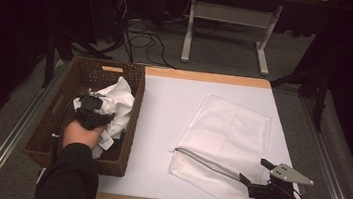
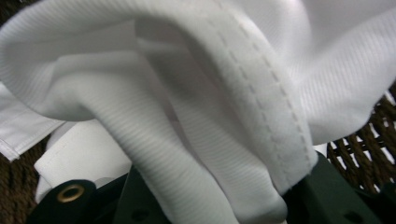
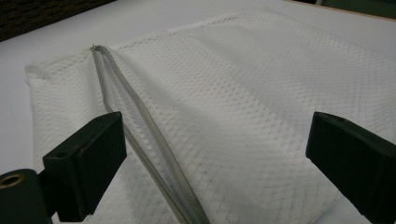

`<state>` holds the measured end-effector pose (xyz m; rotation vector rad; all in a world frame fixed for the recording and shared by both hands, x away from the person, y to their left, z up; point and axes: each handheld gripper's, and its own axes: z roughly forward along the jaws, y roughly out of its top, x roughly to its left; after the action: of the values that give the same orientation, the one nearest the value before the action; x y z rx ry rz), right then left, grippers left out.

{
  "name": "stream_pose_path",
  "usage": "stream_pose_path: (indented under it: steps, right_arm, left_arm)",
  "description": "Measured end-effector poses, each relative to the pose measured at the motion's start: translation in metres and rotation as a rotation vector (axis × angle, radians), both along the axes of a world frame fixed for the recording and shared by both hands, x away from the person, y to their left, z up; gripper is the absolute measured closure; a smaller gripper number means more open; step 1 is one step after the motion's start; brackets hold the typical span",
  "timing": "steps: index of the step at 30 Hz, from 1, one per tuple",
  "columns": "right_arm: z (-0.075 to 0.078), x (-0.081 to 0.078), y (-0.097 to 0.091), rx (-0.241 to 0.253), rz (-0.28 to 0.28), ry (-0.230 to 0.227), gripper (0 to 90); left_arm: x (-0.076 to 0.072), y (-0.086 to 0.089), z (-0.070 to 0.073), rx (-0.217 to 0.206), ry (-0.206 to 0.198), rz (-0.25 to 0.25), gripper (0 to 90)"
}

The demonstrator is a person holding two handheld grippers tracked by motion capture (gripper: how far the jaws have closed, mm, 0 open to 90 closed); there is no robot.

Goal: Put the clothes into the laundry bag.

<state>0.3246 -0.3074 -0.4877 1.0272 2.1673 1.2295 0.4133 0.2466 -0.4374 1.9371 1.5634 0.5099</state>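
High view: left gripper (image 1: 93, 112) clamps white cloth (image 1: 116, 103) over the basket (image 1: 55, 131).

White-topped table (image 1: 171, 129) with wooden edging, wicker basket (image 1: 55, 131) at left, flat mesh bag (image 1: 231, 131) at right

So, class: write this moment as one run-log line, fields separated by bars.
left tongs: shut on white cloth in wicker basket | right tongs: open over mesh bag, zipper between jaws | table
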Motion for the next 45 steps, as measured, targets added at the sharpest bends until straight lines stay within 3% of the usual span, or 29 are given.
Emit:
stream_pose_path:
  steps: [3, 9, 17, 20, 27, 35, 38, 41, 45]
  right_arm:
    - [0.001, 0.0, 0.0, -0.001, 0.0, -0.003, 5.7]
    - [0.0, 0.0, 0.001, -0.001, -0.001, -0.001, 5.9]
    - [-0.001, 0.0, 0.002, 0.0, -0.003, 0.004, 6.3]
    - [-0.001, 0.0, 0.002, -0.004, 0.001, -0.003, 6.5]
    - [-0.001, 0.0, 0.002, -0.007, 0.008, -0.005, 6.7]
    - [-0.002, 0.0, 0.003, -0.01, 0.007, 0.002, 6.8]
    - [-0.002, 0.0, 0.003, -0.01, 0.008, 0.002, 6.8]
    - [-0.002, 0.0, 0.003, -0.01, 0.007, 0.002, 6.9]
    - [-0.002, 0.0, 0.003, -0.011, 0.009, 0.002, 6.9]
  left_arm:
    - [-0.003, 0.002, 0.003, -0.009, -0.038, 0.013, 64.0]
    - [-0.01, 0.004, 0.011, -0.029, -0.153, 0.027, 63.8]
    - [-0.021, 0.004, 0.019, -0.025, -0.268, 0.025, 63.7]
    - [-0.027, 0.005, 0.023, -0.038, -0.34, 0.013, 63.6]
    - [-0.038, 0.006, 0.028, -0.044, -0.447, 0.018, 63.4]
    - [-0.056, 0.011, 0.034, -0.075, -0.631, 0.059, 63.0]
    - [-0.062, 0.014, 0.035, -0.094, -0.682, 0.063, 63.2]
    - [-0.067, 0.015, 0.035, -0.114, -0.727, 0.06, 63.3]
    - [-0.067, 0.016, 0.035, -0.12, -0.723, 0.054, 63.3]
